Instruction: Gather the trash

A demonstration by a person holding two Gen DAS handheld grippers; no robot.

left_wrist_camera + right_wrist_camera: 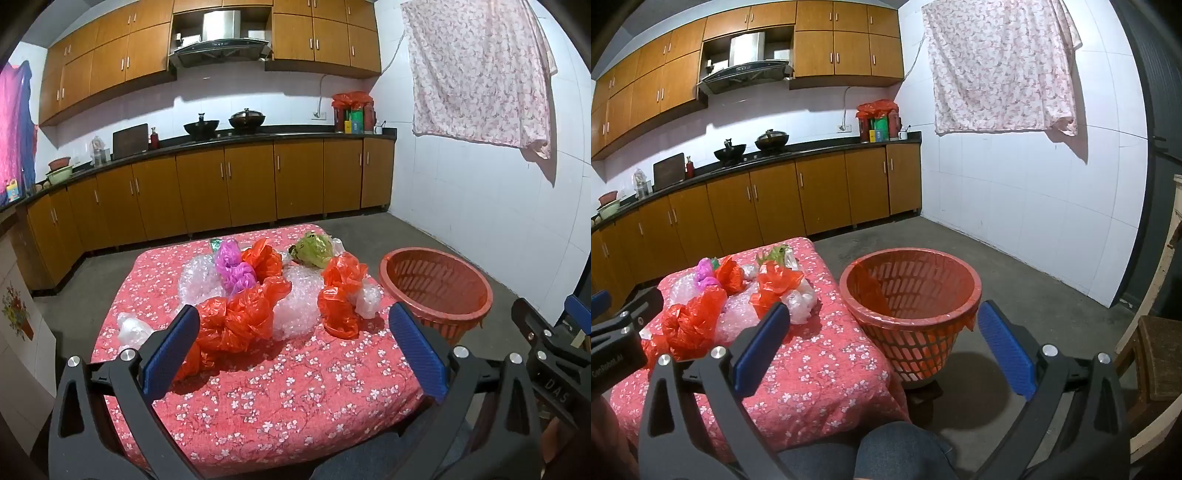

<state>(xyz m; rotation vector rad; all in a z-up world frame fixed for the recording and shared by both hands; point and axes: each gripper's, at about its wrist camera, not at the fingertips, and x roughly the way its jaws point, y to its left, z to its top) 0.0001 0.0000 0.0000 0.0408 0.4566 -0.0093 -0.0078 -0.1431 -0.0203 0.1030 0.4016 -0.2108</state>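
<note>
Both your left gripper (pixel 291 349) and right gripper (pixel 882 347) hold their jaws spread, empty. The trash lies heaped on the table (pixel 295 391), beside the basket (pixel 436 291). Take the nearest red bag (pixel 240 317) first, pinching its bunched middle. Count: four red bags, one purple, one green, several clear wraps.
</note>
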